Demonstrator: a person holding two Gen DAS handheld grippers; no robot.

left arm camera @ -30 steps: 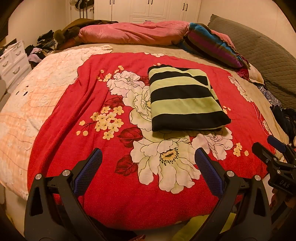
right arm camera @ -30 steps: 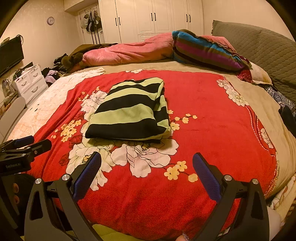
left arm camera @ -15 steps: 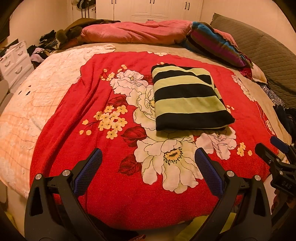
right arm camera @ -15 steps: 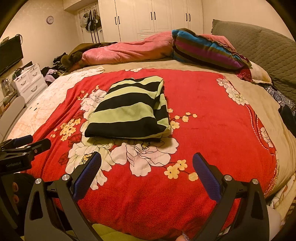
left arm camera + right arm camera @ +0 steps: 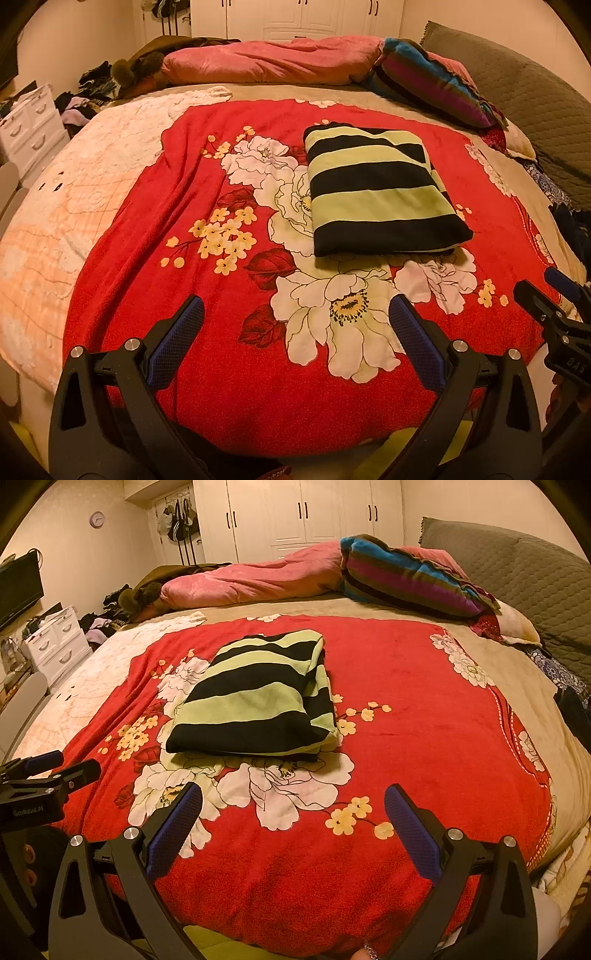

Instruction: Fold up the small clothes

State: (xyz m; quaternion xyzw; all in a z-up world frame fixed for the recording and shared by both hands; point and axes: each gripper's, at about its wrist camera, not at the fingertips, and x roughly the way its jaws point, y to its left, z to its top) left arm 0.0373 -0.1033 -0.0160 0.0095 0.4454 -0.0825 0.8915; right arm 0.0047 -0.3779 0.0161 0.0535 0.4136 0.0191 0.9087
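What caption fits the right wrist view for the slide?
Right gripper open and empty over the red floral blanket, facing a folded green-and-black striped garment.

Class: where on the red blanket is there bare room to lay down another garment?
Bare room lies on the red blanket right of the folded striped garment, and left of it toward the white quilt. The far edge is crowded by pillows.

A green-and-black striped garment (image 5: 380, 195) (image 5: 255, 698), folded into a thick rectangle, lies flat on the red floral blanket (image 5: 147, 229) (image 5: 424, 709), near its middle, layered edges showing along one side.
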